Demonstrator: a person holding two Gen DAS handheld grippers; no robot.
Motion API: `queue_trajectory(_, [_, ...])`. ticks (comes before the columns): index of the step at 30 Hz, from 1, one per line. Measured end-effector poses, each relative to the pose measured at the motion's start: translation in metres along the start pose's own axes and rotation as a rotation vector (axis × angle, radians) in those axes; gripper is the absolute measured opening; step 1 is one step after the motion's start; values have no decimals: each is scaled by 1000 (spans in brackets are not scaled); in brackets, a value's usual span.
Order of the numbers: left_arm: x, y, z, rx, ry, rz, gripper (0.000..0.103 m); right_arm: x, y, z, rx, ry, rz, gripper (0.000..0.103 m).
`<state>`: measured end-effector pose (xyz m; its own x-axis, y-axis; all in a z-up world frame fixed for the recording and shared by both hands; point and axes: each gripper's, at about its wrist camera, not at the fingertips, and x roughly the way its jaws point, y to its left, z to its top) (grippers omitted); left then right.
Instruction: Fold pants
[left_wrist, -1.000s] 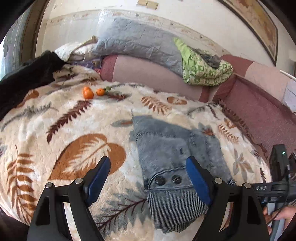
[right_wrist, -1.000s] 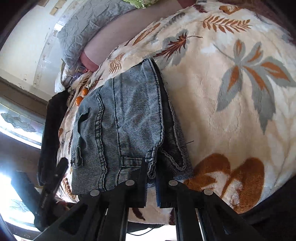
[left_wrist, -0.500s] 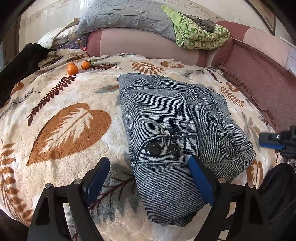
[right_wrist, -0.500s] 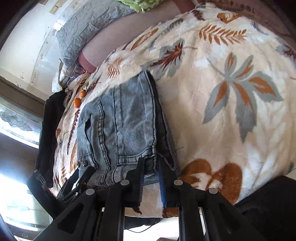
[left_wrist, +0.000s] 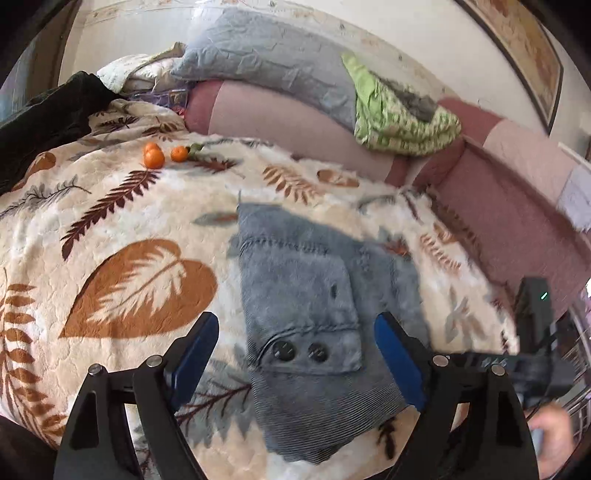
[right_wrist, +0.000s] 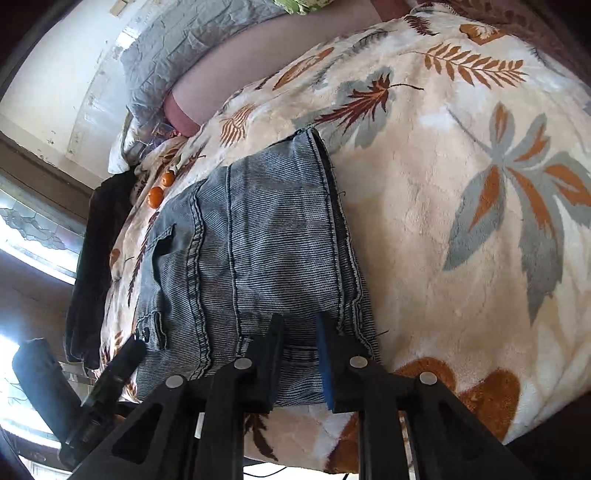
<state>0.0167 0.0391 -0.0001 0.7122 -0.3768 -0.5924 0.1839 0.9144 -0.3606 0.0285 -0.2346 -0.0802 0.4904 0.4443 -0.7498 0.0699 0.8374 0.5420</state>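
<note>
The grey-blue denim pants (left_wrist: 303, 295) lie folded into a compact block on the leaf-patterned blanket (left_wrist: 140, 288). Two dark buttons face the near edge. My left gripper (left_wrist: 295, 354) hovers wide open over that buttoned end, its blue pads apart from the cloth on either side. In the right wrist view the pants (right_wrist: 258, 240) show their side seam and hem. My right gripper (right_wrist: 298, 332) sits at their near edge with its jaws a narrow gap apart. Denim shows through the gap, and the pads do not press on it.
Small oranges (left_wrist: 153, 157) lie on the blanket at the far left. A grey pillow (left_wrist: 266, 62), a green cloth (left_wrist: 399, 118) and a black garment (left_wrist: 48, 114) line the back. A maroon sofa edge (left_wrist: 509, 221) runs along the right. A hand (left_wrist: 550, 435) holds the right tool.
My right jaws, shut on the pants' near edge a second ago, have parted slightly and let it go. The left gripper swung in close and drew back, staying open.
</note>
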Motion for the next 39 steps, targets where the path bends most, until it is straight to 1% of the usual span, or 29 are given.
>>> queue_trajectory(1, [2, -4, 4, 1, 1, -23, 87, 0, 1, 0, -6, 3, -4, 20])
queue_trajectory(2, [11, -9, 3, 15, 32, -27, 87, 1, 2, 1, -9, 9, -8, 20])
queue_trajectory(4, [48, -12, -14, 30, 178, 11, 86, 1, 2, 4, -6, 27, -7, 20])
queue_trajectory(6, [60, -24, -32, 184, 160, 144, 86, 0, 2, 13, 13, 71, 17, 20])
queue_trajectory(7, [59, -29, -35, 223, 150, 158, 87, -3, 3, 18, 30, 85, 19, 20])
queue_trajectory(8, [58, -29, -34, 217, 151, 155, 87, -9, 7, 25, 37, 78, 5, 23])
queue_trajectory(10, [60, -24, -32, 195, 160, 145, 87, -23, 22, 44, -5, 19, -17, 25])
queue_trajectory(12, [61, -26, -33, 213, 157, 157, 88, -28, 42, 67, -49, 0, 37, 26])
queue_trajectory(13, [61, -28, -34, 226, 154, 165, 88, -25, 53, 78, -71, 8, 68, 34])
queue_trajectory(14, [60, -28, -36, 233, 150, 171, 88, -19, 64, 88, -97, 13, 93, 47])
queue_trajectory(15, [60, -28, -37, 237, 148, 174, 88, -10, 73, 97, -122, 18, 102, 54])
queue_trajectory(16, [59, -28, -37, 242, 145, 174, 88, 1, 79, 104, -146, 33, 98, 65])
queue_trajectory(17, [59, -28, -37, 241, 143, 169, 88, 16, 81, 108, -166, 54, 71, 66])
queue_trajectory(18, [56, -26, -36, 234, 137, 158, 88, 34, 76, 109, -180, 87, -8, 66])
queue_trajectory(19, [51, -24, -34, 219, 127, 135, 87, 54, 64, 105, -183, 132, -130, 66])
queue_trajectory(20, [42, -20, -31, 186, 110, 101, 87, 72, 48, 99, -179, 173, -157, 63])
queue_trajectory(21, [31, -14, -26, 135, 77, 64, 87, 72, 40, 94, -200, 128, -121, 63])
queue_trajectory(22, [16, -5, -21, 76, 12, 36, 87, 66, 39, 91, -213, 110, -107, 62])
queue_trajectory(23, [3, 4, -16, 27, -50, 36, 87, 61, 42, 89, -219, 101, -121, 60])
queue_trajectory(24, [-3, 13, -11, -18, -83, 59, 87, 59, 45, 87, -228, 106, -140, 60])
queue_trajectory(25, [-2, 24, -6, -67, -77, 85, 87, 60, 49, 86, -250, 113, -159, 60])
queue_trajectory(26, [6, 35, -4, -116, -34, 85, 87, 62, 50, 86, -262, 121, -170, 60])
queue_trajectory(28, [37, 53, -11, -175, 145, 83, 87, 61, 51, 91, -234, 149, -179, 61])
queue_trajectory(29, [45, 58, -16, -196, 172, 76, 87, 59, 55, 96, -221, 166, -197, 61])
queue_trajectory(30, [41, 58, -18, -194, 148, 73, 87, 57, 60, 99, -217, 171, -218, 61])
queue_trajectory(31, [40, 54, -16, -175, 155, 79, 87, 49, 71, 102, -234, 158, -222, 61])
queue_trajectory(34, [43, 54, -16, -174, 158, 70, 87, 30, 120, 112, -359, 99, -212, 62])
queue_trajectory(37, [46, 51, -14, -173, 161, 69, 87, 41, 183, 122, -499, 105, -210, 78])
queue_trajectory(39, [45, 52, -14, -170, 158, 70, 87, 65, 219, 127, -600, 141, -243, 81])
